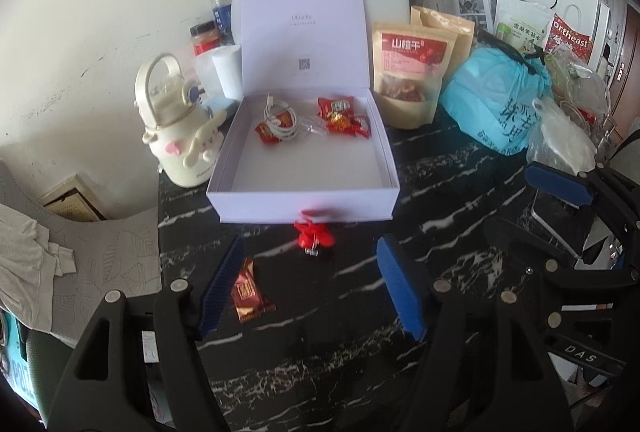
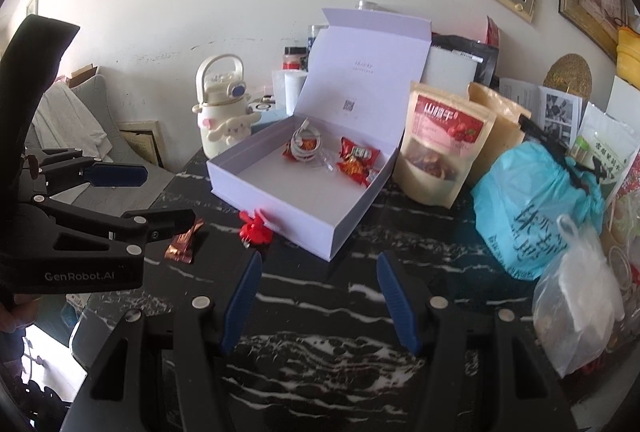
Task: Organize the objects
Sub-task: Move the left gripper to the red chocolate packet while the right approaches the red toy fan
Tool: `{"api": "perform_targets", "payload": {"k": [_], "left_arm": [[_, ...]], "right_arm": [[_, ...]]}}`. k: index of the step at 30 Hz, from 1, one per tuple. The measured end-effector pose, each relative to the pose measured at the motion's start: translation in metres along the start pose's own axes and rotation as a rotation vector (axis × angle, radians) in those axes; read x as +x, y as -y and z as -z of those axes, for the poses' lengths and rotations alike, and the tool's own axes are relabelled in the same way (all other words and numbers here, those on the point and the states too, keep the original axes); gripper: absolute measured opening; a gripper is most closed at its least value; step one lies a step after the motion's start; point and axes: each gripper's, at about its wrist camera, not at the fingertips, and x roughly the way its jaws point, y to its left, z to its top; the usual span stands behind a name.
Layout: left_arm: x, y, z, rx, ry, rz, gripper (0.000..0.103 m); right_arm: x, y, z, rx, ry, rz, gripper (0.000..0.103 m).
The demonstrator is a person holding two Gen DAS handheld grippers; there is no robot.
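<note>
On the black white-veined marble table (image 1: 440,200) | a matte lilac card box (image 1: 304,168) is seen lid-up, holding a coiled white cable (image 1: 280,120) and glossy red packets (image 1: 340,114) | a crinkled brown foil candy (image 1: 250,292) is seen just beside the left gripper's (image 1: 312,290) ribbed blue pad, jaws wide, nothing held | right gripper (image 2: 320,298) likewise spread and empty.

Left hand-held gripper (image 1: 312,288) and right hand-held gripper (image 2: 318,296) both gape wide.
</note>
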Motion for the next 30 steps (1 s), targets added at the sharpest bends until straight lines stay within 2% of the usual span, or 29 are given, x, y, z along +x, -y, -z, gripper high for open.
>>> {"api": "perform_targets", "payload": {"k": [15,30], "left_arm": [[0.022,-0.032,0.060,-0.126,-0.106,0.004,0.070],[0.053,-0.071,0.086,-0.227,-0.152,-0.004,0.070]], "right_arm": [[0.045,-0.027,0.035,0.023,-0.113,-0.101,0.061],[0.103,-0.044,0.032,0.024,-0.173,-0.184,0.061]]}}
